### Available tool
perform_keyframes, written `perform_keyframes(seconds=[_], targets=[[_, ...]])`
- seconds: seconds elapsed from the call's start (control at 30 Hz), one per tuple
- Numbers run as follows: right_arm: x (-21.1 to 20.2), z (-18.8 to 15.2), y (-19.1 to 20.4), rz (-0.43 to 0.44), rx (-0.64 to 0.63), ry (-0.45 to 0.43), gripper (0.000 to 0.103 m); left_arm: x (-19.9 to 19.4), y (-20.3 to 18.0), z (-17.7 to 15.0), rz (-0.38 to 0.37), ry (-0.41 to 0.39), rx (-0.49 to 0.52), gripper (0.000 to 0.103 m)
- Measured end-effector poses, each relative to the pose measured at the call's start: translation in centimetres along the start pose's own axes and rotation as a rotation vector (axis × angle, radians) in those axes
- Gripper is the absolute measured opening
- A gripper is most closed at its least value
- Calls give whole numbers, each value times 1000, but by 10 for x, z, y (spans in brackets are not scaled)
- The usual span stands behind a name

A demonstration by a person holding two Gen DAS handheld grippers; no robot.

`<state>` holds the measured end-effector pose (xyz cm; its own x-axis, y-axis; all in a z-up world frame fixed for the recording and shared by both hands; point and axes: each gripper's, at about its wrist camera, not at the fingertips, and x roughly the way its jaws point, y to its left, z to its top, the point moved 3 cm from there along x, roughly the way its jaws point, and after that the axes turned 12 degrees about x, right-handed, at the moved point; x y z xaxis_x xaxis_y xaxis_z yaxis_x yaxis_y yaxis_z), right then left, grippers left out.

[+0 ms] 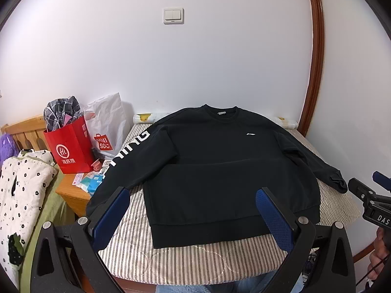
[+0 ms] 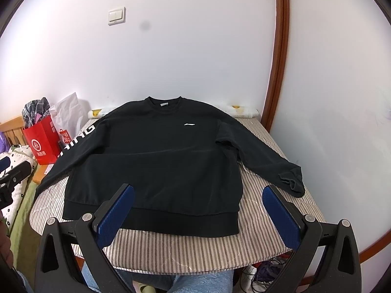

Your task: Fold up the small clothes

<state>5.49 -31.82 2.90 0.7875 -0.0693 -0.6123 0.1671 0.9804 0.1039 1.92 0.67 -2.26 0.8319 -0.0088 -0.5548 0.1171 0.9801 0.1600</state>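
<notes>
The sweatshirt sleeve lettering is partly folded out of sight.

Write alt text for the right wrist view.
A black sweatshirt lies flat, face up and unfolded, sleeves spread, on a striped padded surface. The right gripper hovers open over its hem, holding nothing; a red paper bag stands at left.

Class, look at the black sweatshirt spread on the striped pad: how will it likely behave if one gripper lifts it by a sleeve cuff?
The sweatshirt is probably floppy: it lies flat, and its cuff is crumpled. Lifted there, the sleeve would likely rise first while the body drags across the striped pad. It looks thick, with a ribbed hem, so likely heavyish for cloth and sagging.
</notes>
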Motion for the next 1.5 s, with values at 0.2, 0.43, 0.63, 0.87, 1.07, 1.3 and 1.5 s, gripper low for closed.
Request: perform_keyframes(seconds=[0.2, 0.43, 0.63, 0.87, 1.07, 1.3, 1.5], targets=[[0, 0, 1, -2, 0, 0, 103, 1, 0, -5, -3, 0, 1, 103], [0, -1, 0, -5, 2, -3, 103, 1, -1, -10, 5, 6, 11, 103], [0, -2, 1, -12, 1, -1, 103, 1, -2, -10, -4, 4, 10, 103], [-1, -2, 0, -10, 2, -3, 103, 1, -3, -9, -4, 5, 12, 103], [-1, -2, 0, -14, -2, -2, 103, 3, -4, -4, -7, 7, 14, 103], [4, -4, 0, -19, 0, -4, 103, 6, -7, 2, -16, -13, 40, 103], [29, -8, 8, -34, -18, 31, 103, 31, -4, 4, -31, -5, 36, 103]])
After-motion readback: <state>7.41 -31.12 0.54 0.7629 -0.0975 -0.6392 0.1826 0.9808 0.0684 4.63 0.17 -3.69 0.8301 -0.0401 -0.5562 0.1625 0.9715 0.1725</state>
